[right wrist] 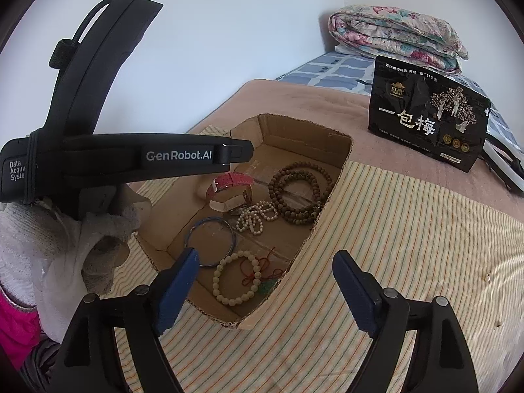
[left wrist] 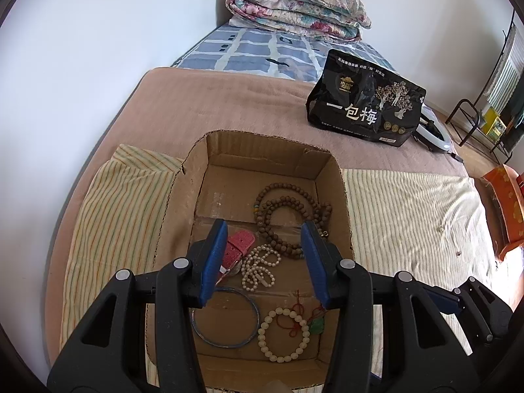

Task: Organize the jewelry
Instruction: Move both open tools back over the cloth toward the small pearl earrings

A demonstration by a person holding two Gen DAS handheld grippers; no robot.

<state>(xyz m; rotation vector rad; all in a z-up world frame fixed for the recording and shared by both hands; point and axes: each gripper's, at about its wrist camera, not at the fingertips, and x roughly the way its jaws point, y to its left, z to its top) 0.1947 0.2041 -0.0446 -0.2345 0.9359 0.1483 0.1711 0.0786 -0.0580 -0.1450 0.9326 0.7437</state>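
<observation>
An open cardboard box [left wrist: 258,139] on a striped cloth holds the jewelry: a long brown bead string [left wrist: 288,219], a pink watch strap [left wrist: 237,245], a small pearl strand [left wrist: 260,267], a blue bangle [left wrist: 226,319], a cream bead bracelet [left wrist: 283,334] and a red cord with a green pendant [left wrist: 314,324]. My left gripper [left wrist: 264,229] hangs open over the box with nothing between its blue pads. My right gripper [right wrist: 266,257] stands wide open above the box's near corner [right wrist: 239,322], over the cream bracelet [right wrist: 235,278], holding nothing. A white-gloved hand [right wrist: 49,245] holds the left gripper's black body [right wrist: 177,157].
The striped cloth [left wrist: 409,216] lies on a brown blanket [left wrist: 229,98] covering the bed. A black snack bag [left wrist: 365,98] stands behind the box to the right. A folded floral quilt [left wrist: 294,6] sits at the far end. An orange box [left wrist: 506,209] and a metal rack [left wrist: 475,121] stand beside the bed.
</observation>
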